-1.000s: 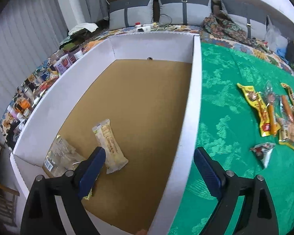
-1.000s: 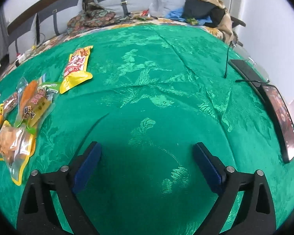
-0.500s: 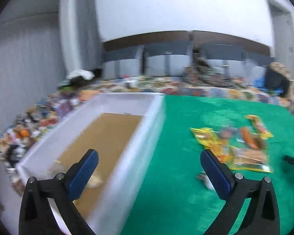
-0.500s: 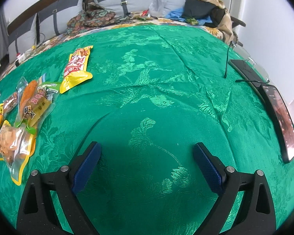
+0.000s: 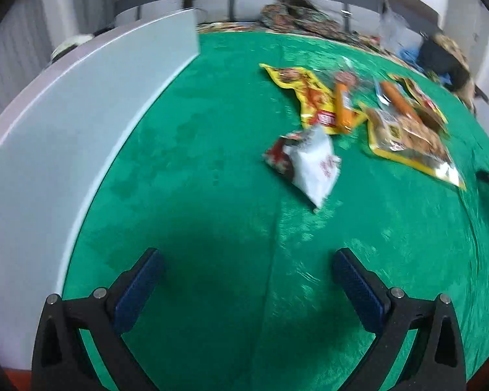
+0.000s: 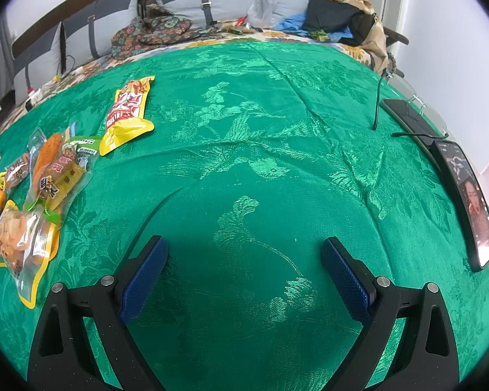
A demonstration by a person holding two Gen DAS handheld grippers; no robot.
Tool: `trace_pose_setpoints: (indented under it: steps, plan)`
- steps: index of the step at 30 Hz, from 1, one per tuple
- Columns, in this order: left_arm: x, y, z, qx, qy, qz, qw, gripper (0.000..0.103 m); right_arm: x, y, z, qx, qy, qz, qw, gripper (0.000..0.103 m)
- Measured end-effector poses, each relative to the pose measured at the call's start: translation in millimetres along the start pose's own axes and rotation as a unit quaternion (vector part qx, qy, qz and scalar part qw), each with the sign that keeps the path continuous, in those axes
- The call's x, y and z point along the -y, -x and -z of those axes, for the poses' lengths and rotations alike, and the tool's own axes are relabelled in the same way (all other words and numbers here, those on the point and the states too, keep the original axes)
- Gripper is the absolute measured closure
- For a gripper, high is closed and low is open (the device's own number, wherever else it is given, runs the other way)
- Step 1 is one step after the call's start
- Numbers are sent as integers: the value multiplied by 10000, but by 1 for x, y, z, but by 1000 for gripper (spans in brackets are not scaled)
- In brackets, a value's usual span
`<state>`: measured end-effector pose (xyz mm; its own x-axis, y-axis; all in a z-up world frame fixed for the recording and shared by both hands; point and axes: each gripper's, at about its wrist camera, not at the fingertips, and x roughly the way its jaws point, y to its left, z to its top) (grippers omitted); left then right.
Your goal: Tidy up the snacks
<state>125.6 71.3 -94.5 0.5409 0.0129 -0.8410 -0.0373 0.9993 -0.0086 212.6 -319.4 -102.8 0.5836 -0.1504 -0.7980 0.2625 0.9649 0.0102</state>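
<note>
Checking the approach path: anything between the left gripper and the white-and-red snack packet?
Only bare green tablecloth between left gripper and white-and-red snack packet, per left wrist view.

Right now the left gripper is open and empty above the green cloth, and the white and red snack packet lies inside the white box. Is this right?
Not quite. The left gripper is open and empty above the green cloth, but the white and red snack packet lies on the cloth, outside the white box. The left wrist view shows it.

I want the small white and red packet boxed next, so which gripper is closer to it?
Left. The left gripper faces the white and red packet just ahead on the green cloth; the right gripper does not have it in view.
</note>
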Motion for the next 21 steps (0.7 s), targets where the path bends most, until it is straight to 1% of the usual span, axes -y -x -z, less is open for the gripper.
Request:
trace_pose_setpoints:
  steps: [3, 21]
  plan:
    - [1, 0, 0, 65, -31, 16, 10000, 0, 0, 0, 0, -1, -1, 1, 10000, 5]
    - [-6, 1, 5, 106, -44, 31, 9999, 0, 0, 0, 0, -2, -4, 1, 10000, 5]
